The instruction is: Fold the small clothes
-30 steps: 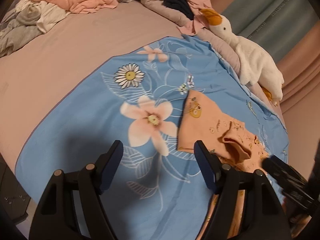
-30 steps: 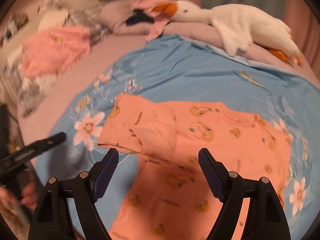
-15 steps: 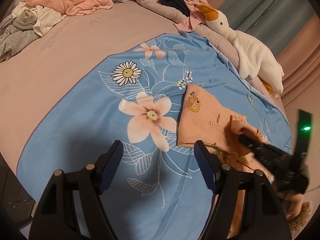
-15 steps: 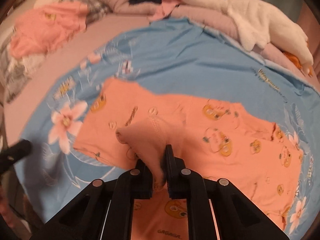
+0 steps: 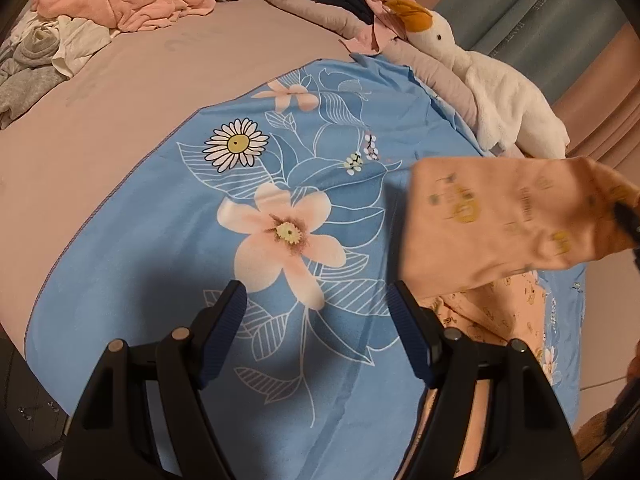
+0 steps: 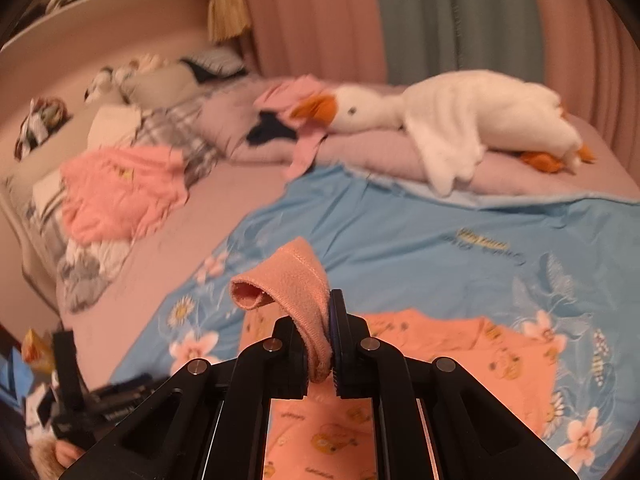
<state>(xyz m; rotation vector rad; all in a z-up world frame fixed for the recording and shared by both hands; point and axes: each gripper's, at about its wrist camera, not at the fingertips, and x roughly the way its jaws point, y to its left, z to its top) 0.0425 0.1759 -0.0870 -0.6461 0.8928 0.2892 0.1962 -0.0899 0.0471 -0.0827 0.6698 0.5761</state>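
A small orange printed garment (image 5: 496, 216) lies on the blue floral sheet (image 5: 320, 160); one part of it is lifted into the air at the right. My right gripper (image 6: 325, 332) is shut on its ribbed cuff (image 6: 292, 280) and holds it above the rest of the garment (image 6: 460, 344). My left gripper (image 5: 320, 324) is open and empty, hovering over the sheet just left of the garment. The right gripper's tip shows at the right edge of the left wrist view (image 5: 628, 220).
A white plush goose (image 6: 452, 120) lies along the far pillow. A heap of pink and grey clothes (image 5: 100, 4) sits at the far left on the mauve bedcover (image 5: 120, 100). Curtains (image 6: 440, 16) hang behind. The left gripper shows at the lower left of the right wrist view (image 6: 92, 392).
My right gripper closed on the garment's cuff and has lifted it up off the sheet, pulling the sleeve into the air. My left gripper stayed open in place.
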